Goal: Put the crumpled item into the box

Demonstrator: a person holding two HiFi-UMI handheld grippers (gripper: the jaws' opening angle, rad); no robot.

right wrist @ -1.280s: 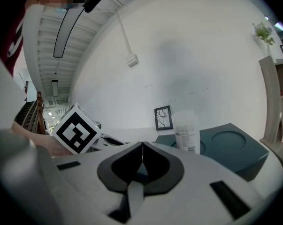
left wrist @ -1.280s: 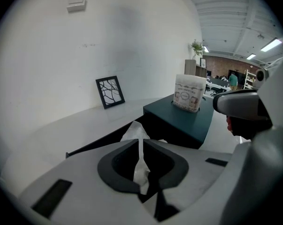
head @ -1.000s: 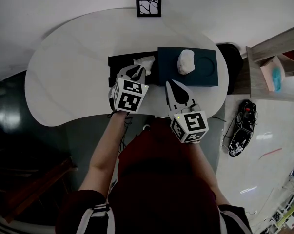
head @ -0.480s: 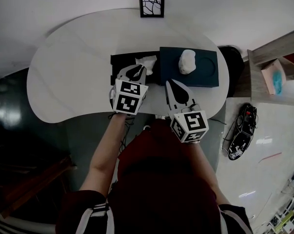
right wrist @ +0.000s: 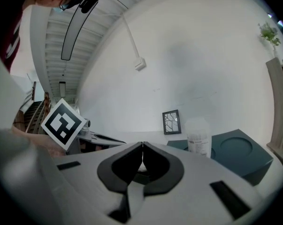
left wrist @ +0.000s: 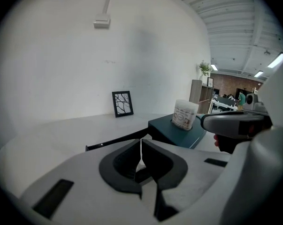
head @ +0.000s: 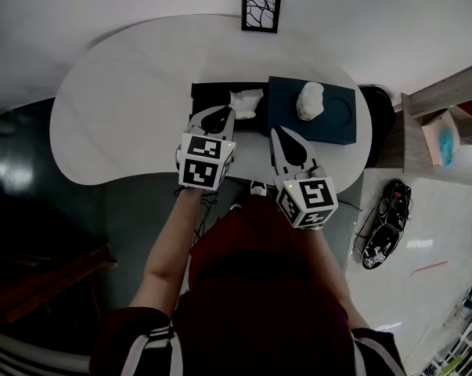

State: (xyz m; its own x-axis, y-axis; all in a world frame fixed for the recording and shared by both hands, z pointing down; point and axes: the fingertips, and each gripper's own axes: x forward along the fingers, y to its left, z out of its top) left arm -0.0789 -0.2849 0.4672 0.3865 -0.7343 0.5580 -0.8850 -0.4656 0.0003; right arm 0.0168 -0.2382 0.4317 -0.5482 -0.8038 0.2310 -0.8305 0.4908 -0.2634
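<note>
- left gripper (head: pixel 218 116): jaws shut tip to tip, nothing btwn them. right gripper (head: pixel 281 136) same, shut & empty.
- crumpled white paper (head: pixel 247 103) lies just ahead of the left gripper, to its right, inside the outline of the open black box (head: pixel 208 94). looks in already, tho can't tell if it's down inside or on the rim.
- white cup (head: pixel 310 100) stands on the teal box (head: pixel 337 116), ahead of the right gripper.
- judgement: prob. done or nearly. if the paper's on the rim, a nudge is left.
</note>
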